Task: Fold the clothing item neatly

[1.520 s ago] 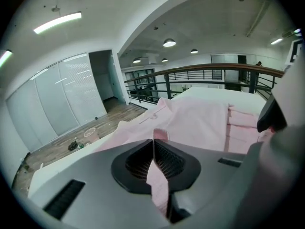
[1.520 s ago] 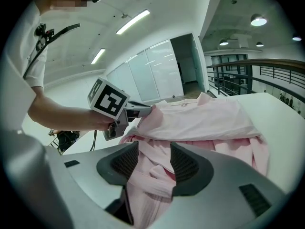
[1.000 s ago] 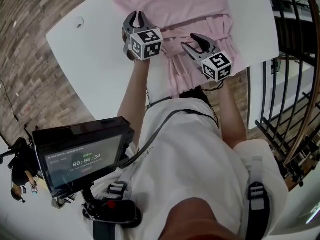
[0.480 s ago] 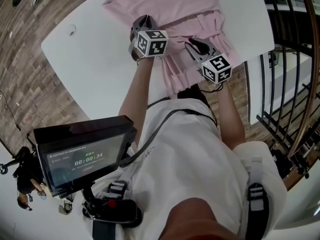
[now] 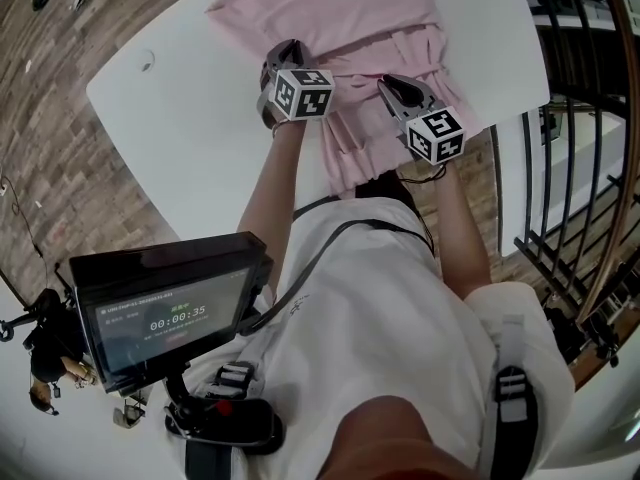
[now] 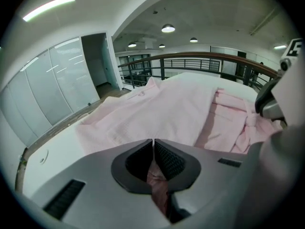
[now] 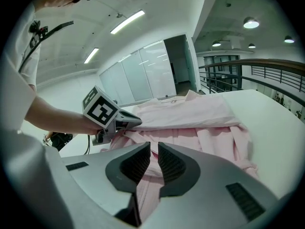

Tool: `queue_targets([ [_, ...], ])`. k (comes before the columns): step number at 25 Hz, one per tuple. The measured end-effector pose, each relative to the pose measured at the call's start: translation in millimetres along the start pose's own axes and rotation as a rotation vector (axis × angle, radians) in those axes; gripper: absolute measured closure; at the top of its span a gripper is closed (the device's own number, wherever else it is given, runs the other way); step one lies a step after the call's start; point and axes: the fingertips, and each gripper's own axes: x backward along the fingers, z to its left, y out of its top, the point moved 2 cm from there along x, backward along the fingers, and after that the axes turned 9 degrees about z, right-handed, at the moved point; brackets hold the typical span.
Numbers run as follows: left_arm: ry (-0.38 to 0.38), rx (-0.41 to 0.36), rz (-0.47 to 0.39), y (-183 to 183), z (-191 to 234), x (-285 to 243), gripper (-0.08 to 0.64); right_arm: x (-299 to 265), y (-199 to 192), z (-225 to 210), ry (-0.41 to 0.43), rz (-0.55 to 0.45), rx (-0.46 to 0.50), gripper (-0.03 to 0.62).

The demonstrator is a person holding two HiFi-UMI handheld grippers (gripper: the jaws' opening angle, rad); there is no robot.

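Note:
A pink garment (image 5: 340,8) lies spread on the white table (image 5: 190,118), with pleated folds bunched at its near edge. My left gripper (image 5: 283,50) is at the garment's left edge. In the left gripper view it (image 6: 153,144) is shut, with pink cloth (image 6: 158,182) pinched between the pads. My right gripper (image 5: 392,83) is over the bunched folds to the right. Its jaws (image 7: 153,149) have just been closing and now stand narrow, with a fold of the garment (image 7: 200,113) pressed between the pads. The left gripper (image 7: 137,121) shows beside it.
The table's near edge runs just below the grippers, against the person's body. A dark screen (image 5: 165,308) hangs at the person's chest. A metal railing (image 5: 590,168) stands to the right of the table and brick floor (image 5: 50,148) to the left.
The right gripper's jaws stood wide and have come together on the garment's folds. The left gripper, still holding cloth, has shifted a little to the right and downward.

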Motion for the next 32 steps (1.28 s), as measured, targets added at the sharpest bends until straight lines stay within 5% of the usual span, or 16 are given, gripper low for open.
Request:
queue_targets([
  [8,0.05,0.029,-0.033,-13.3,23.9,14.1,0.545,-14.6,-3.3,3.8,0.027,-0.022,0.011,0.555],
  [12,0.059,0.054,-0.086,43.0,-62.9,53.1,0.548,59.5,3.3,-62.2,0.045,-0.102,0.042,0.586],
  [14,0.055,0.071,-0.108,63.8,-85.9,67.0,0.557,77.3,19.4,-83.6,0.067,-0.14,0.069,0.586],
  [21,0.075,0.113,-0.131,85.9,-66.8,82.5,0.557,50.5,96.7,-100.6,0.155,-0.215,0.21,0.586],
  [27,0.053,0.023,-0.159,112.5,-67.1,79.6,0.557,38.8,126.5,-112.9,0.143,-0.238,0.262,0.587],
  [32,0.0,-0.058,-0.202,124.6,-22.7,74.3,0.557,23.7,153.0,-98.0,0.056,-0.234,0.304,0.586],
])
